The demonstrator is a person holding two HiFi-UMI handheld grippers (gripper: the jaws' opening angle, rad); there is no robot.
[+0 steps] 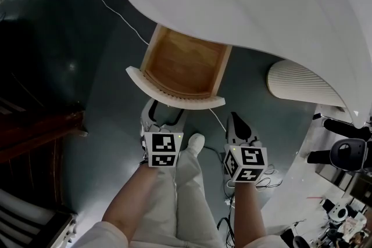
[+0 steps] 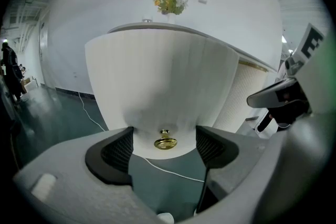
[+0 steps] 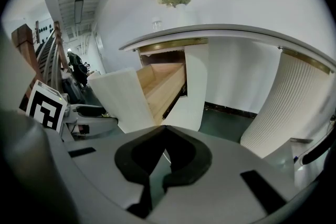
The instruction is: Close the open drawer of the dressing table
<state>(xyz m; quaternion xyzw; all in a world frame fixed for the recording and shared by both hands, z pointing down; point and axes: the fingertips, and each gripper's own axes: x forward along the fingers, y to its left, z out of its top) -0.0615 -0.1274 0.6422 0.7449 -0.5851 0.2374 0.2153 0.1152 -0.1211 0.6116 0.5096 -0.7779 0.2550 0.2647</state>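
Head view, drawer: We look down on the drawer (image 1: 185, 65). It sticks far out from under the front edge of the dressing table (image 1: 261, 3), and we see only bare wood inside.
Head view, grippers: The left gripper (image 1: 167, 115) sits just in front of the curved white drawer front (image 1: 197, 103), near its middle. The right gripper (image 1: 236, 120) hangs off to the side, past the right end of that front.
Head view, floor: A thin white cable (image 1: 110, 9) runs over the dark floor and goes under the drawer.
Left gripper view, jaws: They stand wide apart and hold nothing. The little gold knob (image 2: 165, 141) shows in the gap between them, low on the front. It is a short way ahead and nothing touches it.
Right gripper view, jaws: They are pressed together with the tips meeting, and nothing is pinched. From here we see the drawer side-on and wide open, with the left gripper beside it.
Step in hand: We think the push has not begun, because the drawer is fully out.
How to do it well: We would lay the left gripper flat on the front near the knob and push straight in along the slide. A slow, even push should keep the drawer from twisting or banging. A push near one end could make it jam, so the middle is best.
Watch out: The cable lies under the drawer, so we would keep our feet off it.
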